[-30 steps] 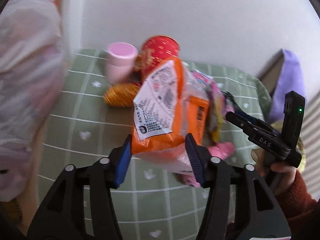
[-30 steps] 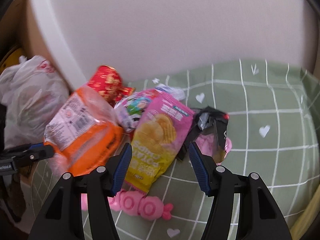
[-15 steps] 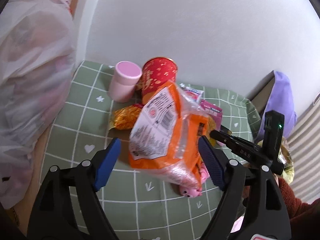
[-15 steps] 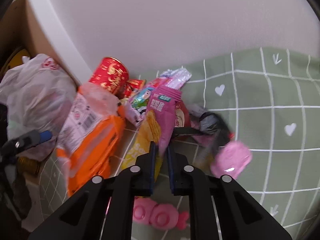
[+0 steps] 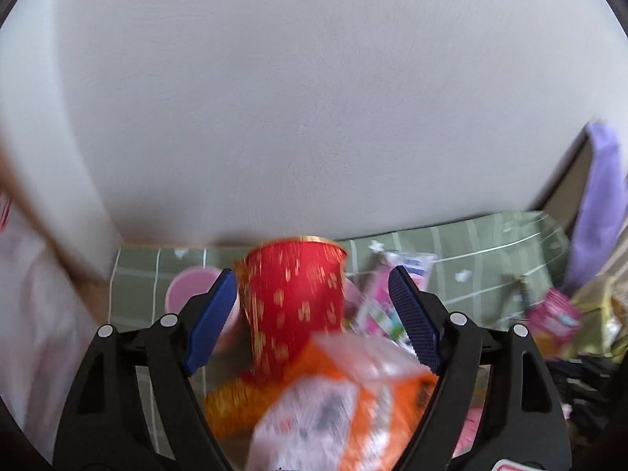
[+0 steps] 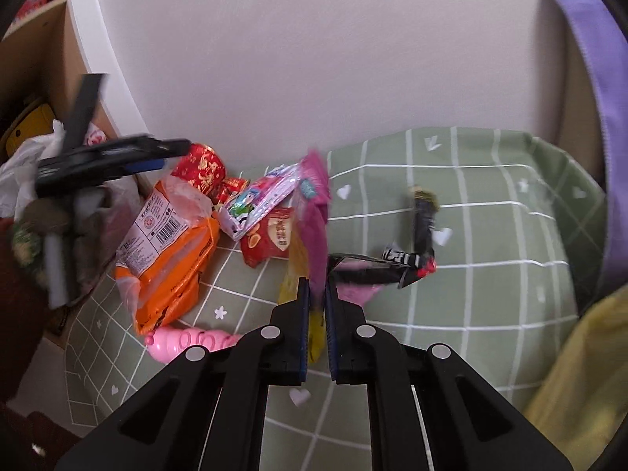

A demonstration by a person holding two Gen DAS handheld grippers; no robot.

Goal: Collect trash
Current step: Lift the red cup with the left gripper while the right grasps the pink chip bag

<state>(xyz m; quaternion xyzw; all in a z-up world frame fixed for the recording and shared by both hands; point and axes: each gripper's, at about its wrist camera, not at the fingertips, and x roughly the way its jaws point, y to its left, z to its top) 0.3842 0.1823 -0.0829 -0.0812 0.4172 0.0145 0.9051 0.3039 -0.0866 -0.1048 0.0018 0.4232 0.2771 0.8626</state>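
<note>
While the right gripper pinches only a thin edge of the pink chip bag, it may slip; the left gripper (wide apart, empty) probably nears the red cup on the table.

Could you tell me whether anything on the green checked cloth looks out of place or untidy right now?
Yes: snack litter is strewn over the cloth. An orange packet lies crumpled at its left edge, a black wrapper lies torn and twisted, and the right tool pinches a pink and yellow chip bag edge-on.
</note>
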